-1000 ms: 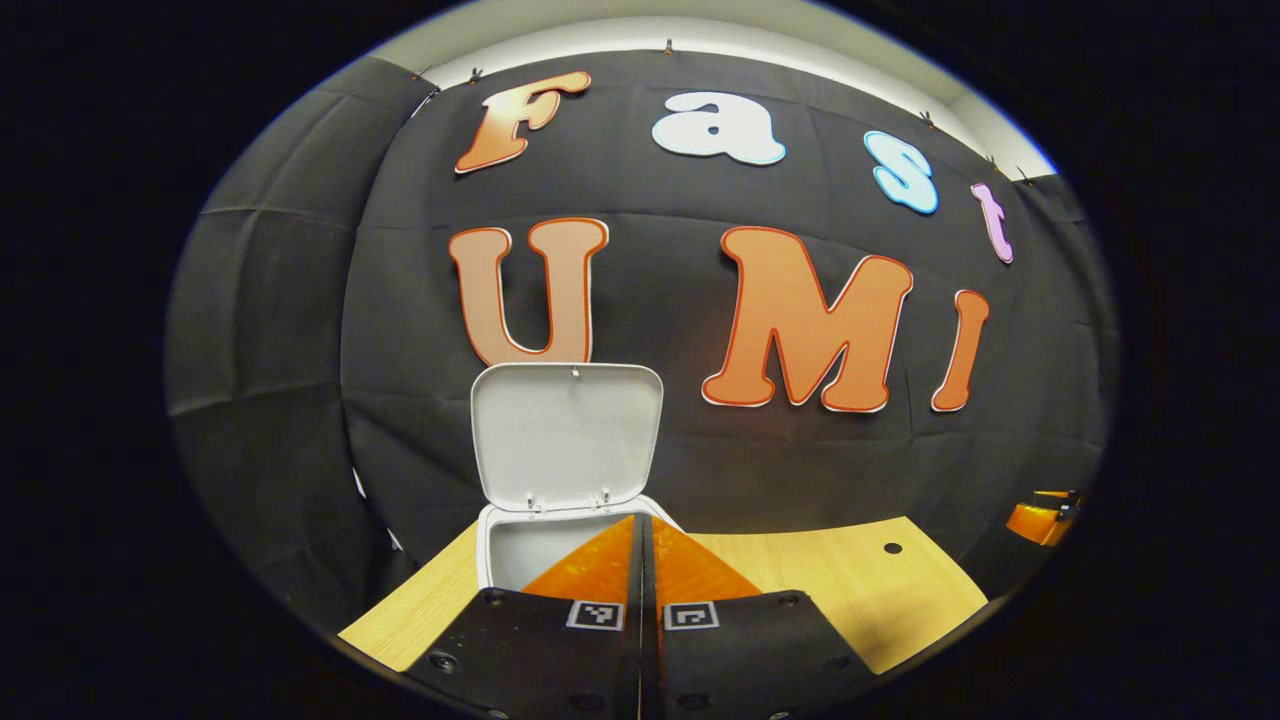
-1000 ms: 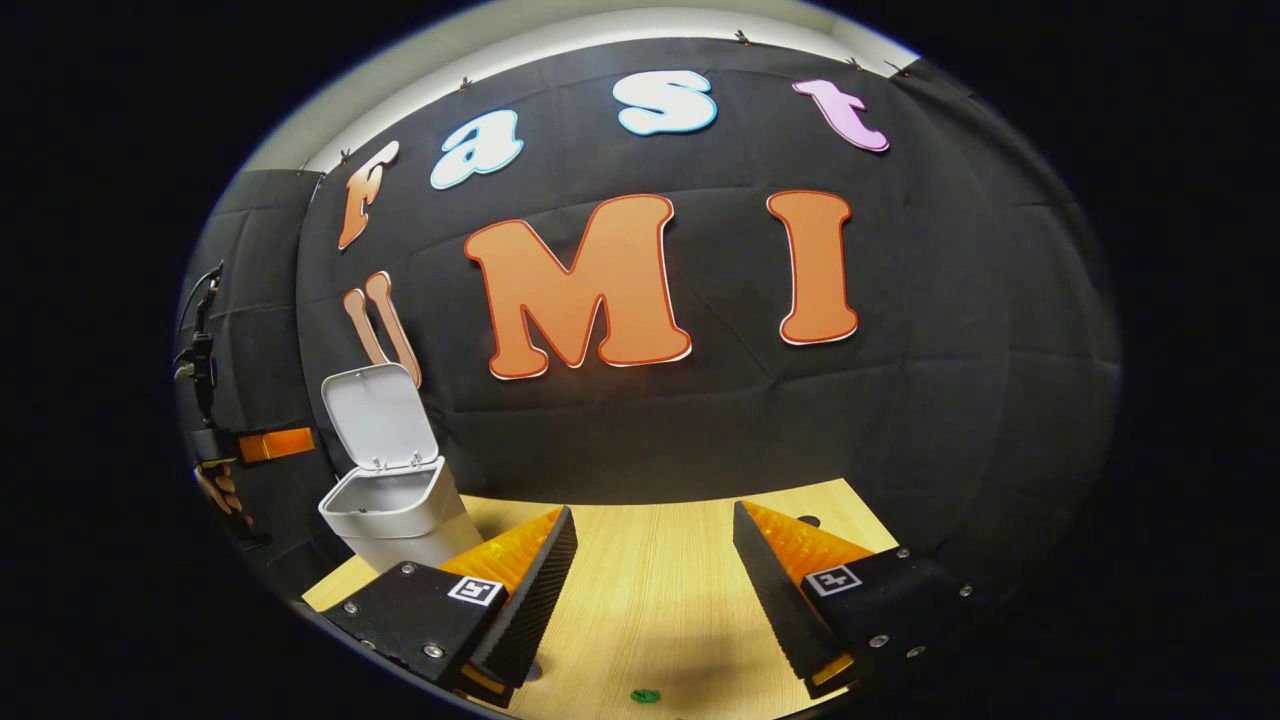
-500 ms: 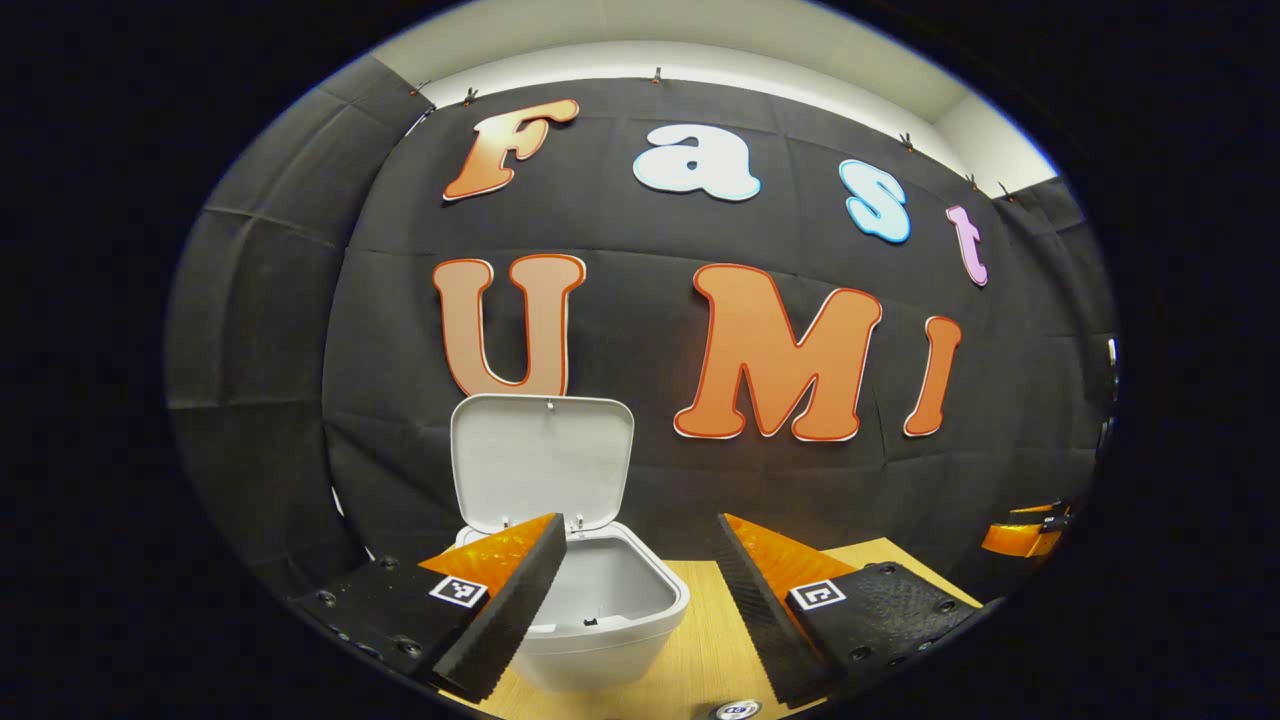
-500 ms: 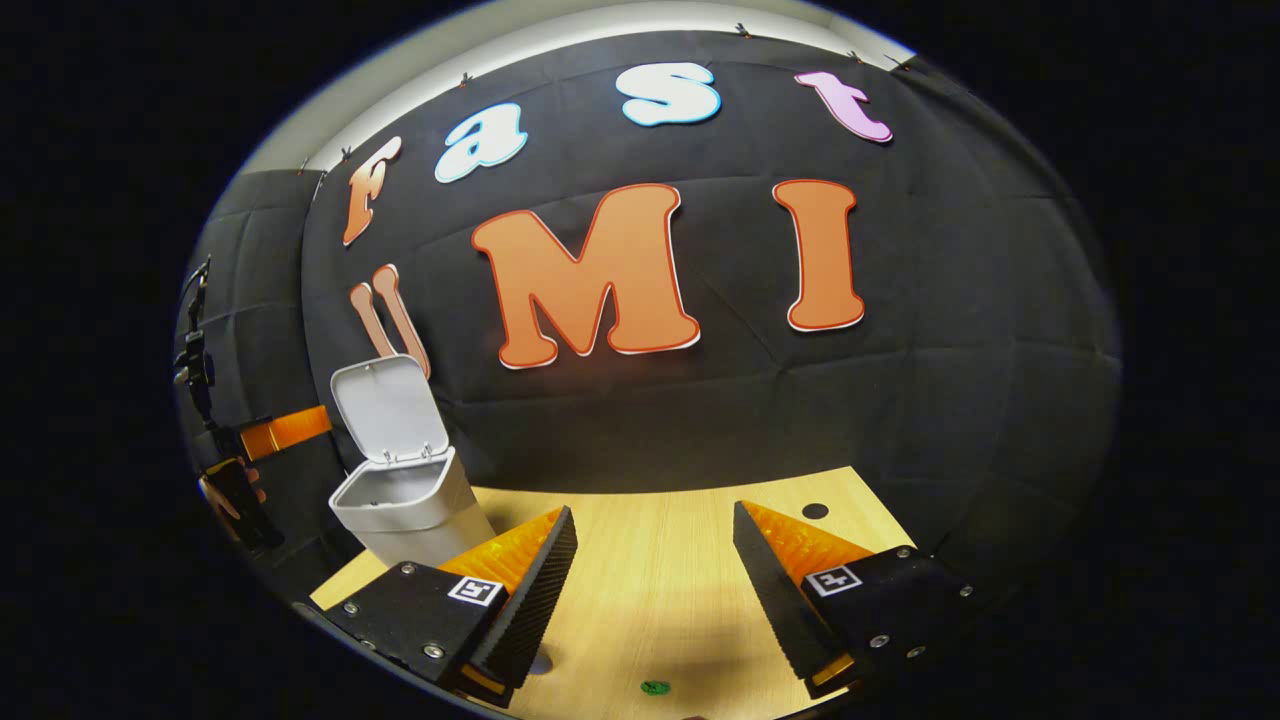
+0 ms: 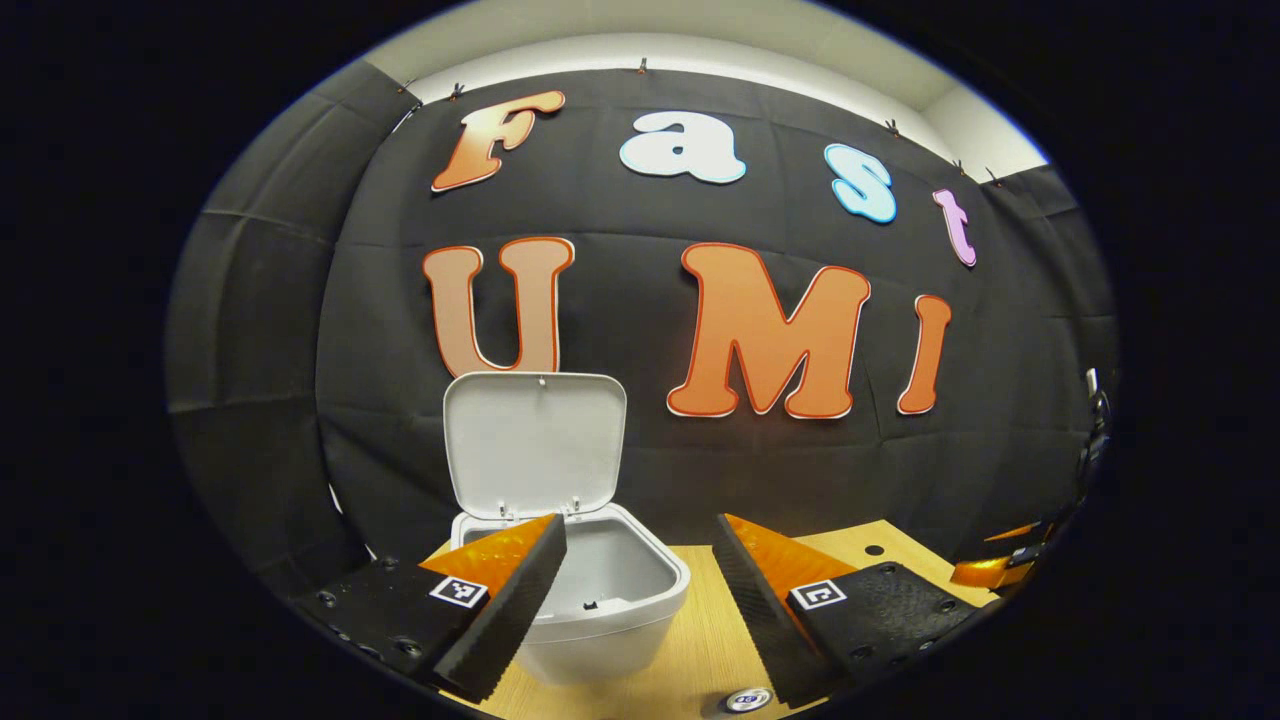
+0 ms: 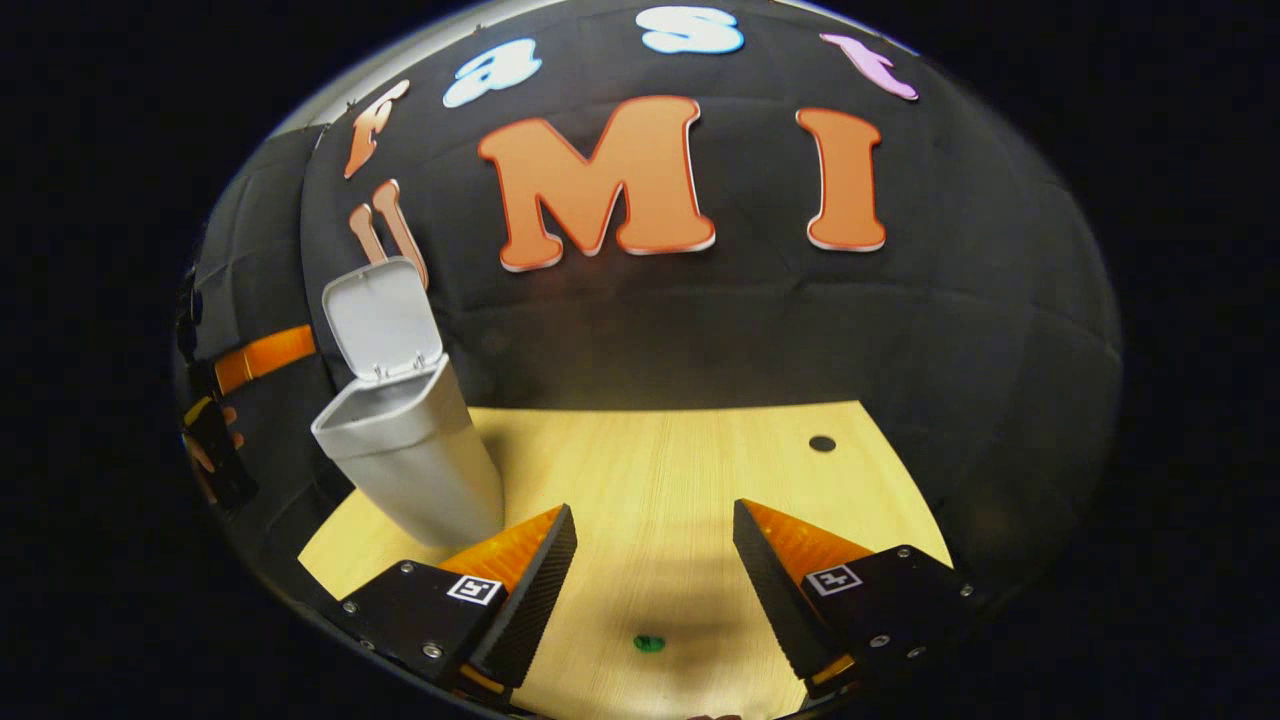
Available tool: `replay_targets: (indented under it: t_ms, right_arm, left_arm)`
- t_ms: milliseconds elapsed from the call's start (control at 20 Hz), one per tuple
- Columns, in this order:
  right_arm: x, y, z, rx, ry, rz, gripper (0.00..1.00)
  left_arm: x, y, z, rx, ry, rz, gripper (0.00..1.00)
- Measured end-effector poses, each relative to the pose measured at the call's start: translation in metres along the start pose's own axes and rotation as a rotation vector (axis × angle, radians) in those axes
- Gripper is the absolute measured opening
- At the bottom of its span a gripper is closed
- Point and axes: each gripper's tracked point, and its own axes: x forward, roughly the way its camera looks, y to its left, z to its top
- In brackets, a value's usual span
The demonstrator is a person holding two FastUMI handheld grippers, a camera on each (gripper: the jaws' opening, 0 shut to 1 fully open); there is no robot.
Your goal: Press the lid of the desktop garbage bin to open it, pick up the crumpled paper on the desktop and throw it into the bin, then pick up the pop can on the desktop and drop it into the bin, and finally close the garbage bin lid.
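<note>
The white desktop bin [image 5: 600, 625] stands on the wooden table with its lid [image 5: 535, 445] hinged up against the wall, and what I see of its inside is bare. My left gripper [image 5: 640, 528] is open just in front of and above the bin's mouth, holding nothing. At the bottom edge between its fingers shows a round silvery top, apparently the pop can [image 5: 748, 698]. In the right gripper view the bin [image 6: 415, 465] is at the left with the lid [image 6: 380, 318] raised. My right gripper [image 6: 653, 512] is open over bare table, holding nothing.
A small green speck [image 6: 648, 643] lies on the table [image 6: 700, 460] between the right gripper's fingers. A dark round hole [image 6: 822, 443] sits near the table's far right corner. The left gripper's body [image 6: 262, 355] and a hand [image 6: 205, 462] show beyond the bin.
My left gripper went from shut to open and drew back from the bin, so the bin's mouth and the can top came into view. The right gripper tipped down toward the table.
</note>
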Motion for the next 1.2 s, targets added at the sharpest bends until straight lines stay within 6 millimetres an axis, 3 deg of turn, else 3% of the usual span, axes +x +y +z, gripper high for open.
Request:
replay_targets:
  t_ms: [100, 450, 600, 750, 1150, 1200]
  right_arm:
    - [0.011, 0.002, -0.027, -0.013, 0.061, 0.004, 0.94]
    - [0.041, 0.007, -0.151, -0.006, 0.408, -0.006, 0.95]
    - [0.048, 0.010, -0.186, -0.001, 0.501, -0.016, 0.95]
    - [0.054, 0.015, -0.200, 0.006, 0.562, -0.024, 0.95]
    - [0.043, 0.010, -0.207, -0.005, 0.676, -0.041, 0.94]
    - [0.043, 0.007, -0.206, -0.012, 0.678, -0.044, 1.00]
  left_arm:
    - [0.000, 0.004, -0.007, 0.018, 0.015, 0.008, 0.94]
    - [0.004, 0.014, -0.030, 0.030, 0.056, -0.006, 0.93]
    - [0.008, 0.021, -0.040, 0.010, 0.085, -0.015, 0.94]
    - [0.013, 0.029, -0.048, 0.011, 0.112, -0.013, 0.94]
    - [0.028, 0.048, -0.066, -0.002, 0.169, -0.009, 0.94]
    - [0.029, 0.052, -0.067, -0.006, 0.176, -0.010, 0.94]
